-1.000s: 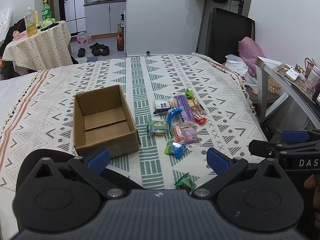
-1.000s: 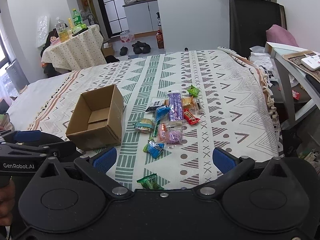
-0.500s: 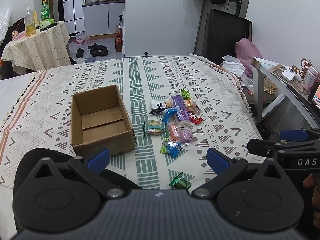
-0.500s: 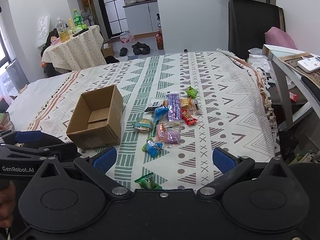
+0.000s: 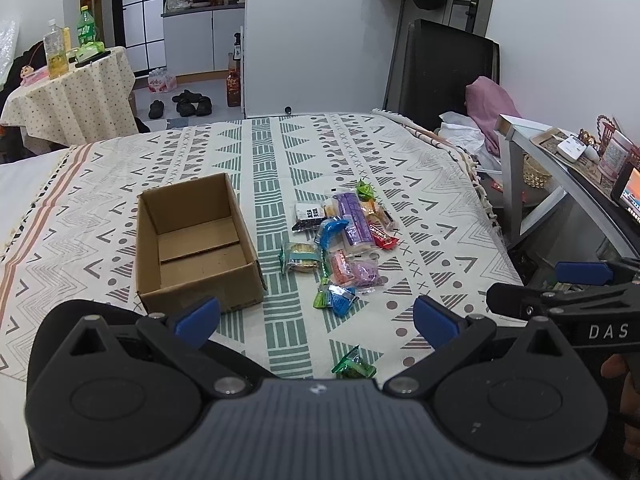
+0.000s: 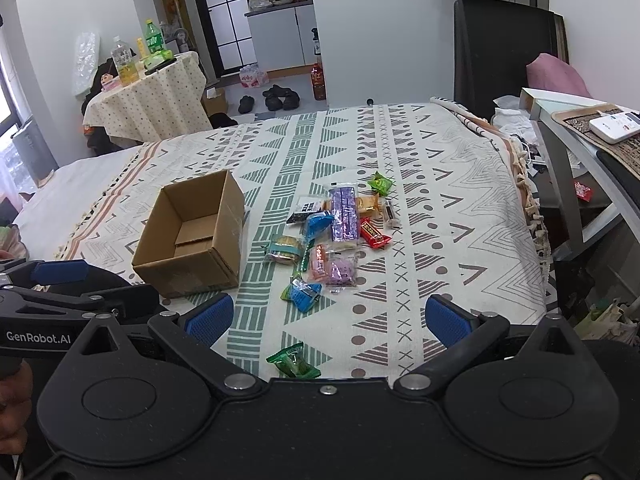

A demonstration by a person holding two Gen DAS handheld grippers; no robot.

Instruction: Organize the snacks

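Both tools, the left tool (image 5: 316, 316) and the right tool (image 6: 326, 316), hung with jaws spread wide and empty above the near edge of the bed (image 5: 420, 184); since a second before they had drawn back slightly, widening the view; nothing was yet packed; the snacks (image 5: 344, 236) lay heaped just right of the empty cardboard box (image 5: 192, 240), one green candy (image 5: 354, 366) apart and nearest.

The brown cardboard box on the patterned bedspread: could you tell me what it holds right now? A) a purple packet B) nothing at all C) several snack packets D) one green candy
B: the brown cardboard box shows only its bare floor flaps, while the snack packets lie on the patterned bedspread beside it.
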